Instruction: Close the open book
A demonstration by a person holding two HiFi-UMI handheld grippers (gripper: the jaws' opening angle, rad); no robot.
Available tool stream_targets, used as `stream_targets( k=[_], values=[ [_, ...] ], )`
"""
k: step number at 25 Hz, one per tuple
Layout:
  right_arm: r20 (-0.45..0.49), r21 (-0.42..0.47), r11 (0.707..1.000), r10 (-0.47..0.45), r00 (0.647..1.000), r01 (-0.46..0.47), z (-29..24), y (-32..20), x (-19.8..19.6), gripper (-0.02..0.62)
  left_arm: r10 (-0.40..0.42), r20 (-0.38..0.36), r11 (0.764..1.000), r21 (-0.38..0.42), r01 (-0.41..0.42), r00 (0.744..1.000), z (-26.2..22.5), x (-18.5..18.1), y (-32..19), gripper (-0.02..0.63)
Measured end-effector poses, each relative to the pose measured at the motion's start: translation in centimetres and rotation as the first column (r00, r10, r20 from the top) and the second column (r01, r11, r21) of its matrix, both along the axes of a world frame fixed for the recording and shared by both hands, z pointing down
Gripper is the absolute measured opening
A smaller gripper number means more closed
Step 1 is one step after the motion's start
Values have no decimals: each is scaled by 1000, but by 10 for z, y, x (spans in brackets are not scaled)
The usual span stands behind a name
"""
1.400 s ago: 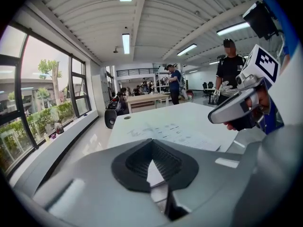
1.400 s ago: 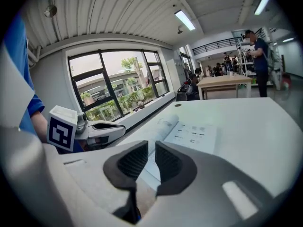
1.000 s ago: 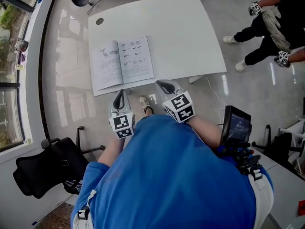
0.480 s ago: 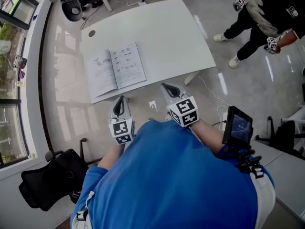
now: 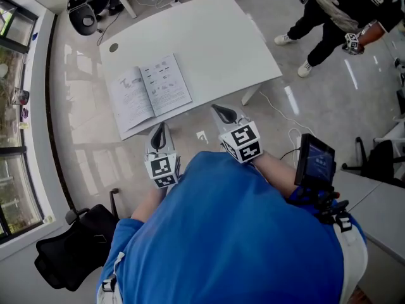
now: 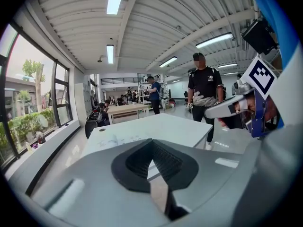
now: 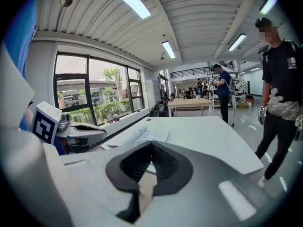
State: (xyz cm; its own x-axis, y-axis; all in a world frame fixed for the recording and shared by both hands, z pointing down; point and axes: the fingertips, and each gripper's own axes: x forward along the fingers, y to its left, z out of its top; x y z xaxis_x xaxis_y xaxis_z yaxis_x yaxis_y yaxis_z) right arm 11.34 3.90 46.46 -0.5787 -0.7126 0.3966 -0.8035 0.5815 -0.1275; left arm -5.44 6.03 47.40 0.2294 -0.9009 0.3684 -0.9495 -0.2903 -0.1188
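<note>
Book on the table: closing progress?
Done: nothing; the book lies open, pages up, at the near left edge of the table. In hand: nothing; the left gripper and right gripper hover short of the table, fingers shut and empty. Left: reach in, lift one half, fold it over.

In head view, open book and table apparently further left.

White surface was observed on glossy floor. Black chair was noted at lower left; person in dark clothes was recorded at upper right.
</note>
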Motion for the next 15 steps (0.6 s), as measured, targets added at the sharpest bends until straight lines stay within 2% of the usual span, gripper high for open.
stream_targets(
  k=[15],
  values=[
    [-24, 18, 1000, 3, 1000, -3, -6, 3, -17, 3, -6, -17, 1000, 12, 6, 1000, -2, -17, 0, 7]
  ],
)
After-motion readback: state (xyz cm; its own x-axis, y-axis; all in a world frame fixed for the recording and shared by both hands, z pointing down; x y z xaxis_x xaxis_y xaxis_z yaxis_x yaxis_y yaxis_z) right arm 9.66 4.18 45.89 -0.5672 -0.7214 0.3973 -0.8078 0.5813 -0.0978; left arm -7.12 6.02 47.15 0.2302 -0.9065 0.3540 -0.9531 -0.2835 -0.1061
